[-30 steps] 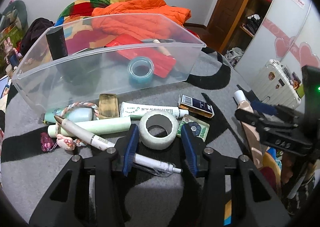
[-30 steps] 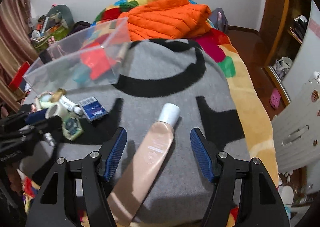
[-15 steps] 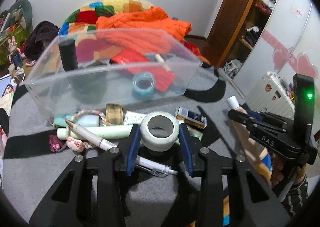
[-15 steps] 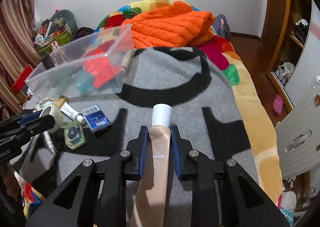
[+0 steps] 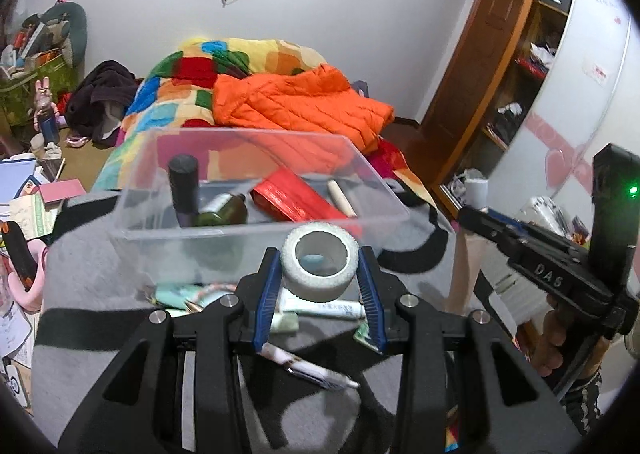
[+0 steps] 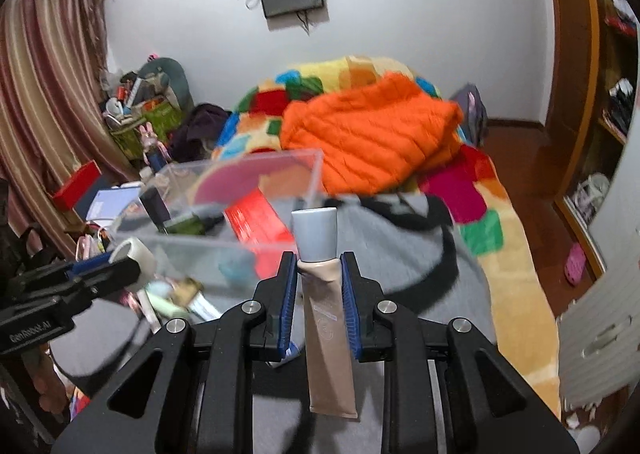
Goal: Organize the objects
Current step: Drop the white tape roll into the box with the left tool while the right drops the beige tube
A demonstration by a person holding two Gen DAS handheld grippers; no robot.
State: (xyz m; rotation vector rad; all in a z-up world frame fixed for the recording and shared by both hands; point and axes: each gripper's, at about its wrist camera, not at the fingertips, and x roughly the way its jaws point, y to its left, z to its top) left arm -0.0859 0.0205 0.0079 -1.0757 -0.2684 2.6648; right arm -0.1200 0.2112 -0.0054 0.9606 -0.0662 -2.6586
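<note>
My left gripper [image 5: 319, 274] is shut on a white tape roll [image 5: 319, 267], lifted off the grey blanket just in front of the clear plastic bin [image 5: 256, 230]. My right gripper [image 6: 319, 274] is shut on a beige tube with a white cap [image 6: 324, 294], also raised above the blanket, right of the bin [image 6: 240, 242]. The bin holds a red packet [image 5: 296, 199], a dark bottle [image 5: 182, 185], a green bottle and a blue tape roll. In the left wrist view the right gripper [image 5: 472, 217] shows at the right edge with the tube below it.
Loose items lie on the grey blanket [image 5: 92, 274] before the bin: a white toothpaste tube [image 5: 324, 308], a pen [image 5: 308, 368], a pale green tube. An orange jacket [image 5: 304, 101] lies behind on a patchwork quilt. Clutter fills the floor at left; a wardrobe [image 5: 520, 65] stands right.
Both grippers closed on their items, the left on the tape roll and the right on the beige tube, then rose from the blanket toward the bin.
</note>
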